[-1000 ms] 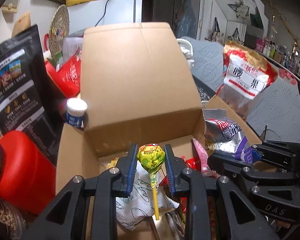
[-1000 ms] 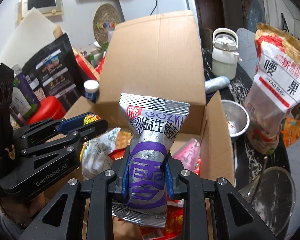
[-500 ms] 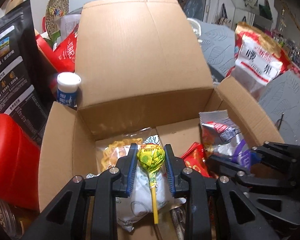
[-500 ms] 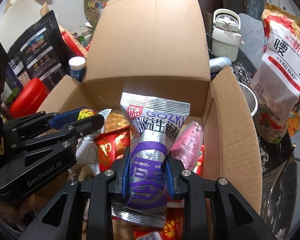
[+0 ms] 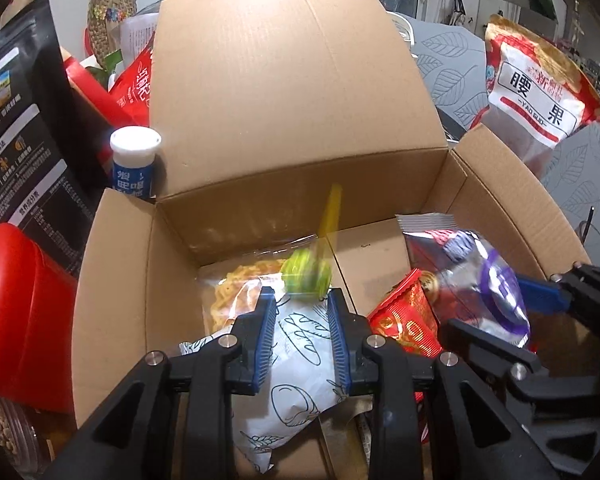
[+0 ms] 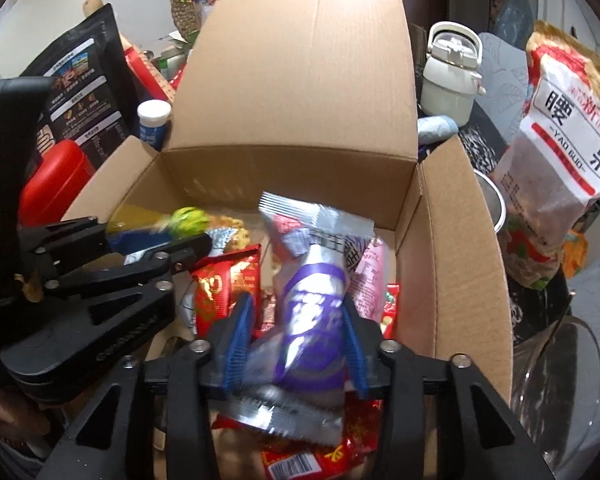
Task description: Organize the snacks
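LEFT WRIST: left claw [image 5: 302,306] over cardboard box [image 5: 300,92], jaws spread, empty | lollipop [image 5: 306,270], pinched 0.5 s ago, now loose just past the tips, blurred, stick up | RIGHT WRIST: right claw [image 6: 300,314] spread wider than before; silver-purple packet [image 6: 312,292] between the pads, blurred, contact unclear, over the box.

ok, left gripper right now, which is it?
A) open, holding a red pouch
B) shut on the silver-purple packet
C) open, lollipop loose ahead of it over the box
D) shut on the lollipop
C: the left gripper stands open with only the white bread-print bag showing between its fingers, and the lollipop is a blur beyond the fingertips inside the cardboard box.
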`<state>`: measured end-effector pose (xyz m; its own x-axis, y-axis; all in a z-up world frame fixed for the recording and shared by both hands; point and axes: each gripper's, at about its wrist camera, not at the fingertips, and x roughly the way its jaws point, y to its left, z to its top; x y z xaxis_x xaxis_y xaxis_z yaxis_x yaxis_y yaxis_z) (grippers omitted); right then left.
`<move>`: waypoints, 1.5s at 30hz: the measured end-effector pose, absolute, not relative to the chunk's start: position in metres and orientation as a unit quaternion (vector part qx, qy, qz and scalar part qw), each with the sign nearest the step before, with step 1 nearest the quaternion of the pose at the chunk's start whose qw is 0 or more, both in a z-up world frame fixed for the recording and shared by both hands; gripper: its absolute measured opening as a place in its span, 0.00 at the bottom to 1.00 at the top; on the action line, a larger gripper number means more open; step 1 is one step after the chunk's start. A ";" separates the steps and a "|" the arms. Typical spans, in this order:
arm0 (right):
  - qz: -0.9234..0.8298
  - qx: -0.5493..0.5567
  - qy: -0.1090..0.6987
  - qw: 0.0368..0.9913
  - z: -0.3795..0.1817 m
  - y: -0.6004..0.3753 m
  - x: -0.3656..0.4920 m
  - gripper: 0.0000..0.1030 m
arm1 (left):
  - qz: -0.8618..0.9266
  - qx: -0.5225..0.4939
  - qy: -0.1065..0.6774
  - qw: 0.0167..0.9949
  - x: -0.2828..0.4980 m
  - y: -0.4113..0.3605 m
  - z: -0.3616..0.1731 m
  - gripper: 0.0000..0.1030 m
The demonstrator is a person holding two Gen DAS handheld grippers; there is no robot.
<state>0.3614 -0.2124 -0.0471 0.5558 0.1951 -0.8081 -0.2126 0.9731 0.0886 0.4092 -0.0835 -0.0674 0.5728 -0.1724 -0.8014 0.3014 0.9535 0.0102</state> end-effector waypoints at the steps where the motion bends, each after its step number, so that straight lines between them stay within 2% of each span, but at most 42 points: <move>1: 0.116 -0.008 0.454 0.883 -0.045 -0.212 0.360 0.48 | -0.135 0.070 0.443 0.884 0.408 -0.083 -0.067 0.26; 7: 0.106 0.002 0.439 0.892 -0.032 -0.215 0.351 0.54 | -0.135 0.063 0.444 0.883 0.400 -0.079 -0.062 0.26; 10: 0.104 0.003 0.434 0.895 -0.028 -0.215 0.347 0.54 | -0.126 0.077 0.439 0.886 0.395 -0.079 -0.057 0.48; 12: 0.098 -0.003 0.431 0.897 -0.025 -0.216 0.343 0.54 | -0.125 0.070 0.431 0.891 0.391 -0.075 -0.050 0.71; 13: 0.094 -0.005 0.429 0.899 -0.022 -0.217 0.340 0.54 | -0.127 0.064 0.427 0.893 0.389 -0.073 -0.047 0.74; 29: 0.087 -0.023 0.381 0.920 0.026 -0.215 0.293 0.54 | -0.114 0.060 0.377 0.917 0.339 -0.076 0.006 0.75; 40: 0.076 -0.024 0.322 0.943 0.075 -0.218 0.245 0.54 | -0.107 0.053 0.342 0.932 0.292 -0.065 0.063 0.75; 41: 0.076 -0.020 0.315 0.946 0.081 -0.219 0.238 0.54 | -0.107 0.052 0.337 0.934 0.286 -0.063 0.067 0.75; 43: 0.078 -0.014 0.303 0.950 0.090 -0.220 0.227 0.63 | -0.102 0.050 0.327 0.938 0.275 -0.060 0.075 0.75; 45: 0.081 -0.013 0.291 0.953 0.099 -0.220 0.216 0.65 | -0.095 0.049 0.317 0.942 0.263 -0.056 0.083 0.75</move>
<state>0.2156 -0.2202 0.0988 0.8178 0.1467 -0.5564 -0.1620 0.9865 0.0221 0.2628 -0.0564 0.0834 0.7813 -0.1470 -0.6066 0.2094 0.9773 0.0329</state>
